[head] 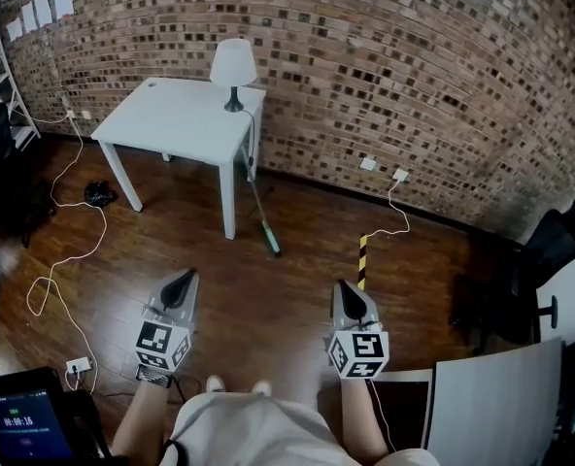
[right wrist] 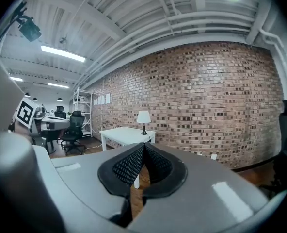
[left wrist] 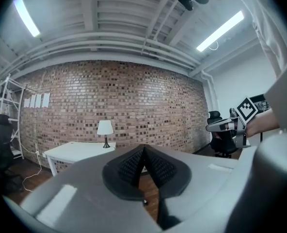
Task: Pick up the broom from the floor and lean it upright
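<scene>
The broom [head: 258, 205] stands tilted beside the white table [head: 186, 115], its thin handle resting against the table's right edge and its green head [head: 271, 241] on the wooden floor. Both grippers hover low in the head view, well short of the broom and apart from it. My left gripper [head: 184, 282] is shut with nothing between its pads [left wrist: 134, 166]. My right gripper [head: 349, 291] is also shut and empty, its pads [right wrist: 131, 166] pressed together. The table and lamp show past the jaws in both gripper views.
A white lamp [head: 233, 66] stands on the table against the brick wall. White cables [head: 69, 250] snake over the floor at left to a power strip [head: 78, 365]. A yellow-black striped strip [head: 362, 260] lies ahead of the right gripper. An office chair [head: 550, 250] and a grey panel [head: 491, 406] are at right.
</scene>
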Action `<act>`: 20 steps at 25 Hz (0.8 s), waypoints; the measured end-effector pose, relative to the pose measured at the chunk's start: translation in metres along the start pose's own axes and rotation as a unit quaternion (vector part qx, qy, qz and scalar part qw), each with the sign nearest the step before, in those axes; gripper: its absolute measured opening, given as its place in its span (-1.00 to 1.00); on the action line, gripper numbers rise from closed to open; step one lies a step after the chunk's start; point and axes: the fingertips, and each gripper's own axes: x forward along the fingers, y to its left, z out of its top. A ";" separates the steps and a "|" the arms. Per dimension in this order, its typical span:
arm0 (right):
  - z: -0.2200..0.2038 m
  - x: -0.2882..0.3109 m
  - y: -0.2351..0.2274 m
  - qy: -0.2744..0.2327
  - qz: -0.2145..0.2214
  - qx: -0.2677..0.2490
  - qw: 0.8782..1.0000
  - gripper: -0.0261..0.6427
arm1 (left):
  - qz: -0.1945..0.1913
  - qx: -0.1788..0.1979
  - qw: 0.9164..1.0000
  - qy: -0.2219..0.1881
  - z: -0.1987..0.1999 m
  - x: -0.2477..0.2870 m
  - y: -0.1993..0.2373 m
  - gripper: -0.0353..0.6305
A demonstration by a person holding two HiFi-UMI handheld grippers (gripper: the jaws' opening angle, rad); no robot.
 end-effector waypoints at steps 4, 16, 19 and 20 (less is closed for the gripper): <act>0.008 0.005 0.017 -0.002 -0.001 -0.011 1.000 -0.89 | 0.001 -0.002 1.000 -0.006 0.005 -0.005 0.014 -0.89; 0.022 0.004 0.054 -0.005 0.017 -0.031 0.999 -0.89 | -0.008 -0.003 1.000 -0.007 0.009 -0.008 0.021 -0.89; 0.023 0.005 0.058 -0.006 0.017 -0.030 0.999 -0.89 | -0.013 -0.006 1.000 -0.008 0.007 -0.008 0.021 -0.89; 0.023 0.005 0.059 -0.006 0.017 -0.030 0.999 -0.89 | -0.014 -0.006 1.000 -0.008 0.007 -0.008 0.020 -0.89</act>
